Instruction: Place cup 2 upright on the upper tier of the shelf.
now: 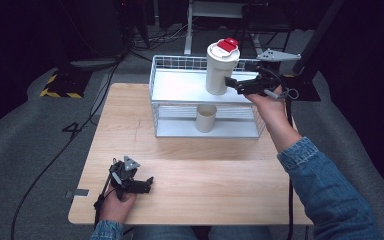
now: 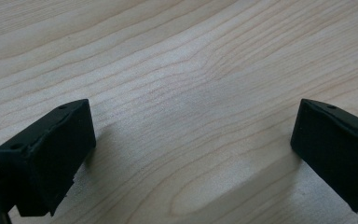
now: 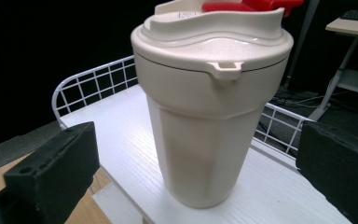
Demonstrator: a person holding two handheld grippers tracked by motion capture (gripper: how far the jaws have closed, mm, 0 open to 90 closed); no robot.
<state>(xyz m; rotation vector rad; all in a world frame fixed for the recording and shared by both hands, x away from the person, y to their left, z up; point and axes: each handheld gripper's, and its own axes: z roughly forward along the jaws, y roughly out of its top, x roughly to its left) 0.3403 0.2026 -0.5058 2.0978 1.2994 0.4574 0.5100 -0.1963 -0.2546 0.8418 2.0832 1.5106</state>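
From the high view, the right hand-held gripper (image 1: 232, 84) is hovering at the side of a tall cream tumbler (image 1: 219, 70) with a red-tabbed lid (image 1: 226, 47); its jaws are standing wide, close to the tumbler's wall, and whether a tip is touching it is hard to tell; the tumbler is standing upright on the top shelf of a white wire rack (image 1: 180, 85) at the far side of the table (image 1: 180, 170); under that shelf, below and to the left of this gripper, a small cream cup (image 1: 206, 118) is sitting on the lower shelf; the left hand-held gripper (image 1: 147, 184) is resting near the table's front edge, well apart from the rack.

In the left gripper view, the jaws are standing wide over bare wood grain (image 2: 191, 93), holding nothing.

In the right gripper view, the tumbler (image 3: 205, 135) is rising straight ahead between the two open jaws, neither pad pressing on it; the shelf board (image 3: 121, 140) is running beneath it.

The tumbler is looking like stiff, smooth plastic, probably light if empty, and likely slippery; its tapering body suggests gripping mid-wall, below the lid's overhang, rather than on the lid, which might pop off.

Its contents are hidden by the opaque wall; the red tab (image 3: 251, 5) is getting cut off at the top; the dark surroundings are hard to make out.
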